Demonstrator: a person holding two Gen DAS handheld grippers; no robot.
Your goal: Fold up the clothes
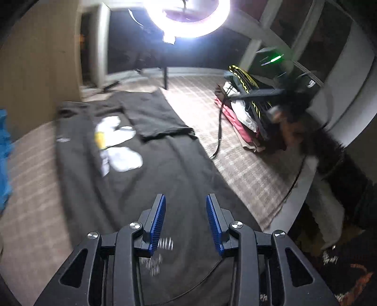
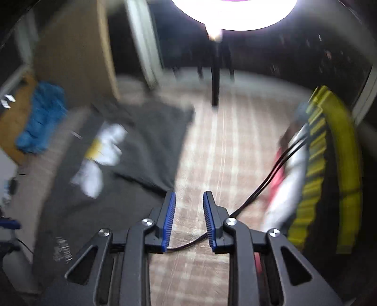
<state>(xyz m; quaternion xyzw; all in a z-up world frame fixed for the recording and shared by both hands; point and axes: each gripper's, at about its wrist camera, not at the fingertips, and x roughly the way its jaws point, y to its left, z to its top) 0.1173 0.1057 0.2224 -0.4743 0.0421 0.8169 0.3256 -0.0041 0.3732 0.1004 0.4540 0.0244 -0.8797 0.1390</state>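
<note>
Black T-shirt (image 1: 146,164): spread flat on the checked bed cover (image 1: 235,146), white-and-yellow print (image 1: 113,143) face up, one side folded in over the body; hem end cut off behind the gripper frame

Left gripper (image 1: 186,223): above the shirt's lower half, blue pads parted, nothing between them

Right gripper (image 2: 188,216): over bare cover just beside the shirt's edge, pads parted and empty; a black cable (image 2: 259,188) runs under it

Clothes pile (image 1: 247,110): well apart on the far side; yellow-striped item heavily blurred in the right wrist view

Ring light (image 1: 188,16): glare hides its centre

Blue cloth (image 2: 42,120): clearer in the right wrist view
</note>
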